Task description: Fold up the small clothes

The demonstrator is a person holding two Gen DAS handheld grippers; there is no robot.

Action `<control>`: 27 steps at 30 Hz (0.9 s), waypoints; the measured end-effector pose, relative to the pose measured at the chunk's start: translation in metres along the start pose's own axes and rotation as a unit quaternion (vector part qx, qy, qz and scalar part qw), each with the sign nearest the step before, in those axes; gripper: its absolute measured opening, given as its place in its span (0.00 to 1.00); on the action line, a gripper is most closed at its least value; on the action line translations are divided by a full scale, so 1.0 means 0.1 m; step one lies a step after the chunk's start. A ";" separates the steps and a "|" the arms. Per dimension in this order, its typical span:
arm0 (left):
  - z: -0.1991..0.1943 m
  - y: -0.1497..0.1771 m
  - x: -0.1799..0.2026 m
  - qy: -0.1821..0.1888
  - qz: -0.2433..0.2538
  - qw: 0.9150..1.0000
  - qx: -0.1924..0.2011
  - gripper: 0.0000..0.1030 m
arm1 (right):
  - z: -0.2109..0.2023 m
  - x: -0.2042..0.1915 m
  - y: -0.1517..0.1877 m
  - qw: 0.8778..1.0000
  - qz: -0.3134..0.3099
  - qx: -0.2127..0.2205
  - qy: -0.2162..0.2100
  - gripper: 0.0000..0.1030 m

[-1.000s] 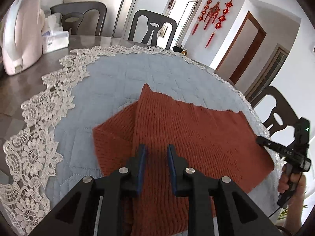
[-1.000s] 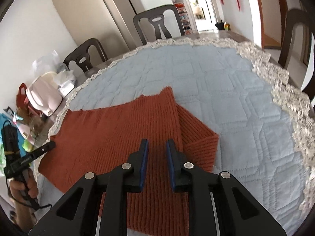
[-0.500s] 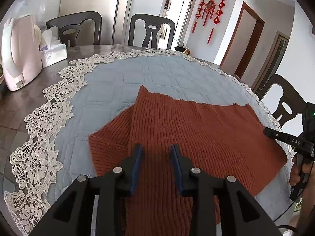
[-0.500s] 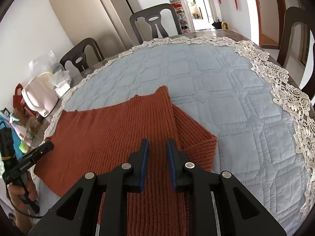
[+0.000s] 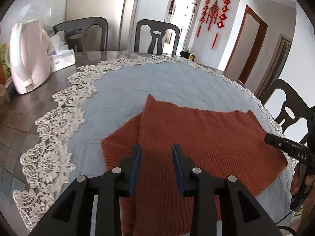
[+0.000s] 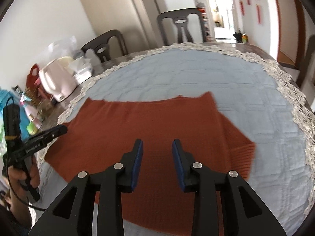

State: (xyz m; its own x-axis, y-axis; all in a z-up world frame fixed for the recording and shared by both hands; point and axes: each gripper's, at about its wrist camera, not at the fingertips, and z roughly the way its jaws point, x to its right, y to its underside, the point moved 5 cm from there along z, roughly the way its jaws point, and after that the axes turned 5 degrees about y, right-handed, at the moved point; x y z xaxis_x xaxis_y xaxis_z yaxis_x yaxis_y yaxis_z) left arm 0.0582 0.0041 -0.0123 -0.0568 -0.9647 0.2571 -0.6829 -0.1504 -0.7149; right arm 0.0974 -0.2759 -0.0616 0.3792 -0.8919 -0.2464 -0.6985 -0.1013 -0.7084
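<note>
The desk (image 5: 23,125) is dark, glossy and stone-patterned, covered across most of its top by a pale blue quilted cloth (image 5: 167,82) with a white lace border (image 5: 51,153).

On the cloth lies the rust-red knitted garment (image 5: 196,137), ribbed, soft and thick, spread flat near the front edge. Progress is judged as early to middle: one side has been folded inward, so a straight folded edge runs down the left part of the piece, with a lower layer (image 5: 120,137) showing beyond it. The rest lies single and open toward the right. At least one further fold appears outstanding. Whether the far notched edge is a neckline cannot be settled, as the right wrist view is blurred.

The left gripper (image 5: 156,157) hangs above the folded edge, jaws moderately apart, holding nothing. The right gripper (image 6: 157,153) hovers over the middle of the garment, likewise parted and empty.

At the desk's far left corner stand a pale pink kettle (image 5: 27,59) and a tissue box (image 5: 63,59).
</note>
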 end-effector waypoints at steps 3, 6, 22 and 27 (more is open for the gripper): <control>-0.03 0.01 -0.06 -0.006 -0.007 1.000 0.002 0.40 | 0.06 -0.18 0.01 1.000 -0.012 -0.006 -0.022 0.31; -0.04 0.04 -0.12 -0.011 -0.011 1.000 0.002 0.42 | 0.11 -0.35 0.02 0.999 -0.034 -0.009 -0.031 0.31; -0.03 0.17 -0.29 -0.010 -0.050 0.999 -0.008 0.51 | 0.28 -0.64 0.11 0.996 -0.084 -0.025 -0.035 0.31; -0.04 0.21 -0.33 0.036 -0.080 0.996 -0.009 0.57 | 0.29 -0.65 0.12 0.995 -0.086 -0.026 -0.036 0.31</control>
State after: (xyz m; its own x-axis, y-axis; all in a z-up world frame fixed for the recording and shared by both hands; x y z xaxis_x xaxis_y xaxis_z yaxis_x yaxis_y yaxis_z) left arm 0.0432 0.0334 -0.0330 0.0032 -0.9104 0.4136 -0.7006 -0.2972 -0.6487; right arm 0.0815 -0.2064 -0.0735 0.5374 -0.8253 -0.1733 -0.6499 -0.2744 -0.7088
